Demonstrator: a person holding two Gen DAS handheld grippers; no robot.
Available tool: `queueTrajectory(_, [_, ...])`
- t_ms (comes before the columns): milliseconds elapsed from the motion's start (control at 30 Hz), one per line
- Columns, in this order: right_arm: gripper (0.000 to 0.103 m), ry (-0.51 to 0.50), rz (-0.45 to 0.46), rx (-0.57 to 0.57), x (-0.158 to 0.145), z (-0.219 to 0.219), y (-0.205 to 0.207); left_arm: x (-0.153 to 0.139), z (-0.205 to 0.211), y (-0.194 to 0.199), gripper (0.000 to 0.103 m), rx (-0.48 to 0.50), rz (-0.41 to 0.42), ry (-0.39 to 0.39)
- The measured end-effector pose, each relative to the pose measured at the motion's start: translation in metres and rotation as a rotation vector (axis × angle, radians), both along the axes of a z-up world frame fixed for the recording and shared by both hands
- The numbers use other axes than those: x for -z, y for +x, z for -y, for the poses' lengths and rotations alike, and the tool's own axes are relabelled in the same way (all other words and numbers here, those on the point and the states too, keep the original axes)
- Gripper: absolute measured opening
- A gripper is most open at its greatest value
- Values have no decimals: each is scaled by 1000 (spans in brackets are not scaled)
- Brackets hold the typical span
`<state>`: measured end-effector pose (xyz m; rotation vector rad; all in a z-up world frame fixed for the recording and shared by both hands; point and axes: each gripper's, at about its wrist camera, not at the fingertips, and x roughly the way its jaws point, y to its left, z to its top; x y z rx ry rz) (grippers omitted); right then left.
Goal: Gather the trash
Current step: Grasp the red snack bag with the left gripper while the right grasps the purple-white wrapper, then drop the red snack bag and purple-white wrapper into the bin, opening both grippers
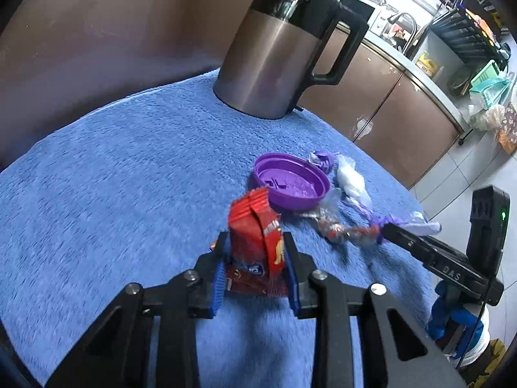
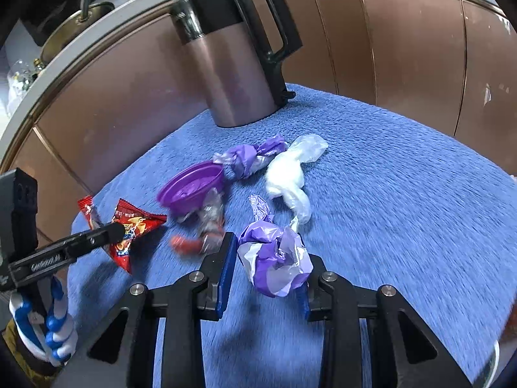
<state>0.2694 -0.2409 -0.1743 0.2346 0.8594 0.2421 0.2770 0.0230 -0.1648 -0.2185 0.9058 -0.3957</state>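
Observation:
A crumpled red snack wrapper (image 1: 252,226) stands buckled between the blue pads of my left gripper (image 1: 254,242), which is shut on it just above the blue towel (image 1: 113,177). In the right wrist view the same wrapper (image 2: 135,226) shows beside that gripper's tip. My right gripper (image 2: 269,252) is shut on a balled purple-and-white wrapper (image 2: 274,258); its right pad is hidden behind the ball. More trash lies just ahead: a purple lid (image 2: 190,187), a twisted purple wrapper (image 2: 248,158), a white plastic bag (image 2: 290,174) and a clear candy wrapper (image 2: 206,226).
A steel kettle (image 1: 274,61) with a black handle stands at the towel's far edge. Brown cabinet doors (image 2: 404,58) and a cluttered counter lie behind it. A blue-and-white gloved hand (image 2: 51,323) holds the left gripper's handle. The towel's near and left parts carry nothing.

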Motion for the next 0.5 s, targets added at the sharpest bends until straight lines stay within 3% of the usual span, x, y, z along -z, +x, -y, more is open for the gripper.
queueTrajectory(300, [32, 5, 87, 1, -41, 3, -87, -38, -24, -53, 11, 10, 73, -29])
queueTrajectory(500, [32, 9, 169, 28, -75, 13, -146, -65, -34, -88, 10, 19, 136, -33])
